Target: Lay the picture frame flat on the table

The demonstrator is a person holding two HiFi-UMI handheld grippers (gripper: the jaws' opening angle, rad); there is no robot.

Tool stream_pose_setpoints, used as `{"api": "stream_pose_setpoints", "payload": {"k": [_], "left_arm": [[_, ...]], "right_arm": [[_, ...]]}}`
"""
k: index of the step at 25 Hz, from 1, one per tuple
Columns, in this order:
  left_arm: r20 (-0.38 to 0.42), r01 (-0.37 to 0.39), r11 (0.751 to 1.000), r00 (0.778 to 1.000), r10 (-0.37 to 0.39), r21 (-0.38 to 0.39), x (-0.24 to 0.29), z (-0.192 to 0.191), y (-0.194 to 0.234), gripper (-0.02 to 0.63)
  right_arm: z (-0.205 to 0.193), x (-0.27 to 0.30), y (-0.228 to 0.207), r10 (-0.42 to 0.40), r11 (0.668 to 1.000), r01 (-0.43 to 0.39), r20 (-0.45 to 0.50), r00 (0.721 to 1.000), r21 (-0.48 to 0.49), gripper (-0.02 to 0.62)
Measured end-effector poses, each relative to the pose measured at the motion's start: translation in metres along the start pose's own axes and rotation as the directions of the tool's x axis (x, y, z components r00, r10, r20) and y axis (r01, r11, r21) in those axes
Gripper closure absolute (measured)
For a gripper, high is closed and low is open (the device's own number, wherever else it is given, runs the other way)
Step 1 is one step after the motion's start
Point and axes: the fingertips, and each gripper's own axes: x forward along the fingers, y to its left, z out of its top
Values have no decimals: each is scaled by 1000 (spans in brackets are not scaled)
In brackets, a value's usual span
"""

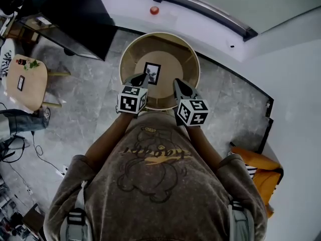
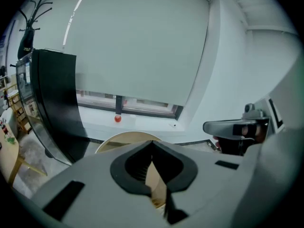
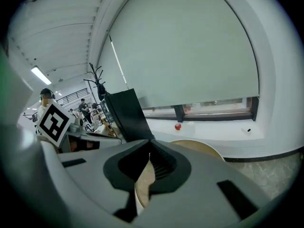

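Could still clip the picture frame and skid it toward the rim of the round bench if either tool drops back carelessly. Lies between and just beyond the tips of the left hand-held gripper and right hand-held gripper, below both. Looks small, dark-bordered, with a pale print inside; seems flat already, though not certain from above. Shows both hand-held grippers pinched together on nothing.

Round table with picture frame atop
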Motion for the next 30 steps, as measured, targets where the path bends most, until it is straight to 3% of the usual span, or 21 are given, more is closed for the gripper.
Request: {"api": "stream_pose_setpoints", "payload": {"k": [6,13,30], "left_arm": [[87,29,998,996,-35,64,-29,33,-24,588],[198,24,999,980,-33,47,-62,62,-20,588],[251,2,999,968,-12,42,-76,71,-13,588]], "right_arm": [[27,-18,6,23,1000,-22,44,999,-21,575],[45,-28,21,51,996,-43,90,995,-83,575],[50,-28,24,74,993,-65,103,992,-94,575]]}}
